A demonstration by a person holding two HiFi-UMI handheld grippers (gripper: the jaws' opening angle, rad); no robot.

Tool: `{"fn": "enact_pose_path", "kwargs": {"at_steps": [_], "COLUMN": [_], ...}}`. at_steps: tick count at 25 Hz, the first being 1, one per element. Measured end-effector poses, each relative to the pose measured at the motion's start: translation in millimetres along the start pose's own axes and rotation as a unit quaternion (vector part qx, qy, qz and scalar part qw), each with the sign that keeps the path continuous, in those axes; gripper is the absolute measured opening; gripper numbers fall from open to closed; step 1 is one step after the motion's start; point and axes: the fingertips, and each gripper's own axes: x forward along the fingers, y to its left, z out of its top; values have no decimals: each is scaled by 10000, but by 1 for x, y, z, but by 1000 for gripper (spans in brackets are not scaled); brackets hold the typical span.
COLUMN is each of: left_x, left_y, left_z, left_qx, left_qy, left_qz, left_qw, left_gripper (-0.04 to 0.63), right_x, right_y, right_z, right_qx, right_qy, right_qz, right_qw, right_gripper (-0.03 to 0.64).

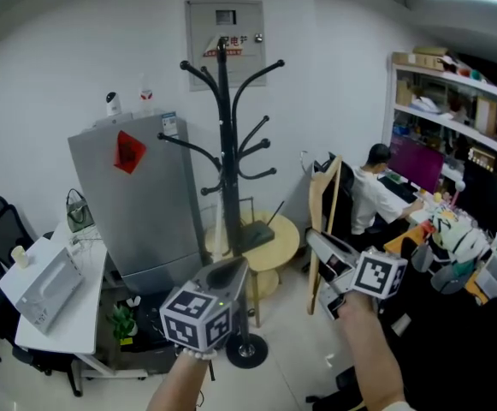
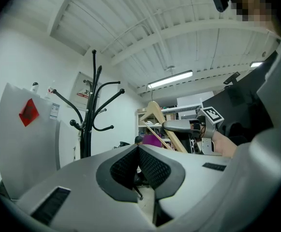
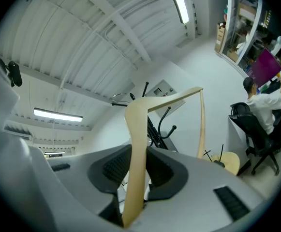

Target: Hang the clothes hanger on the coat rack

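The black coat rack stands on the floor in the middle of the head view, with curved hooks at several heights. My right gripper is shut on a pale wooden hanger, held upright to the right of the rack and apart from it. In the right gripper view the hanger runs up between the jaws, its bar at the right, and the coat rack shows behind it. My left gripper points at the rack's lower post, its pads meeting with nothing between them. The hanger also shows in the left gripper view.
A grey refrigerator stands left of the rack. A round wooden table is just behind its post. A white desk and office chair are at the left. At the right, a person sits at a desk beside shelves.
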Motion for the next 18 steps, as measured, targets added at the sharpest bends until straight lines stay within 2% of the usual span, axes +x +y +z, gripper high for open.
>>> {"fn": "enact_pose_path", "kwargs": {"at_steps": [4, 8, 12, 16, 18], "left_x": [-2, -12, -22, -33, -37], "left_y": [19, 49, 79, 109, 127], "left_z": [5, 6, 17, 19, 19], "left_qx": [-31, -157, -145, -145, -214], "left_qy": [-87, -119, -206, -193, -180], "left_qz": [-228, -496, -771, -1003, -1066], "left_qw": [9997, 9986, 9967, 9947, 9939], "left_gripper": [-6, -6, -6, -6, -6], "right_x": [16, 47, 73, 95, 106], "right_y": [24, 57, 67, 80, 83], "right_z": [9, 8, 0, -5, -8], "right_qx": [-151, -27, 42, -54, 117], "right_qy": [-237, -499, -641, -776, -862], "right_qz": [-17, 7, -400, -583, -724], "right_qw": [9996, 9988, 9971, 9953, 9936], "right_gripper": [117, 117, 117, 117, 117]}}
